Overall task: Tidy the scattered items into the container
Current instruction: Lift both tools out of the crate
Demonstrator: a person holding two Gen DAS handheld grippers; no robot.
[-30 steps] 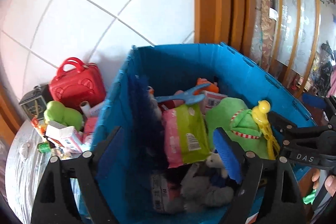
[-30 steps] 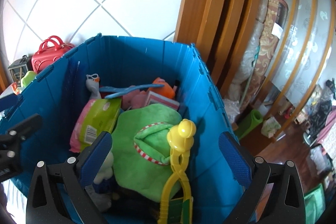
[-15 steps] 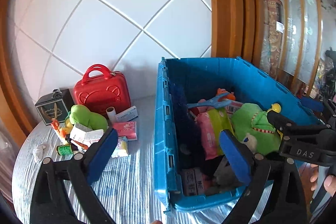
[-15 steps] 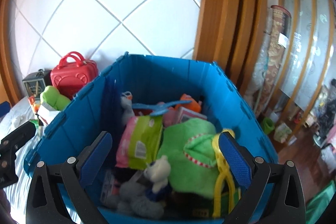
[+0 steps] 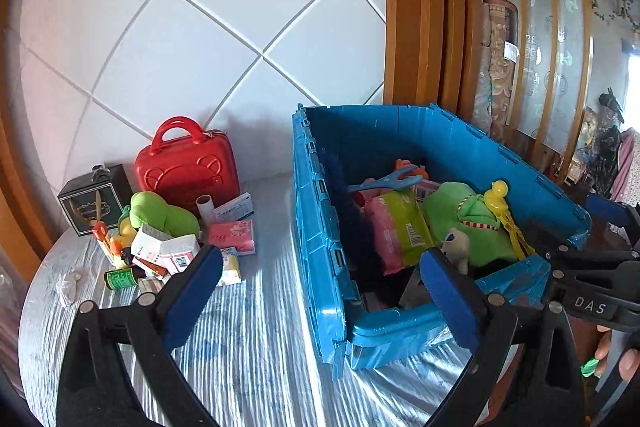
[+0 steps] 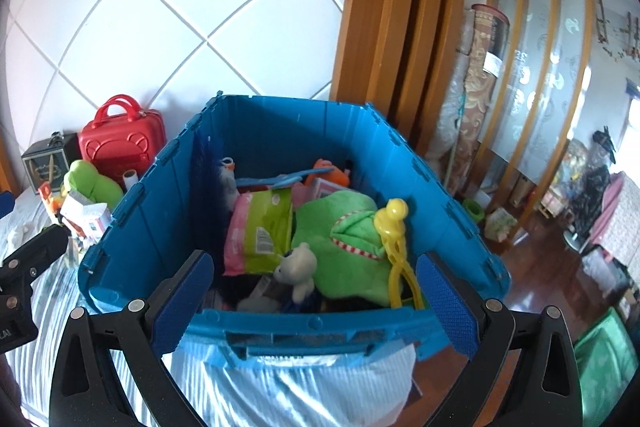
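Note:
A blue plastic crate (image 5: 316,227) (image 6: 132,227) stands on the table, filled with a green plush (image 6: 340,227), a yellow tongs toy (image 6: 394,251), a pink-green pack (image 6: 260,231) and a small white bear (image 6: 298,269). Scattered items lie left of it: a red toy case (image 5: 186,167), a green plush (image 5: 160,213), small boxes (image 5: 168,253), a pink tissue pack (image 5: 234,237). My left gripper (image 5: 320,291) is open and empty, held back before the crate's front left corner. My right gripper (image 6: 312,303) is open and empty, before the crate's near wall.
A dark gift box (image 5: 94,201) stands at the far left by the tiled wall. A green bottle (image 5: 120,277) lies near the table's left edge. The table (image 5: 248,347) has a silver striped cover. Wooden door frame and floor clutter are to the right.
Both grippers have pulled back and up from over the crate. The left view now shows the table and the scattered pile. Both stay open and empty.

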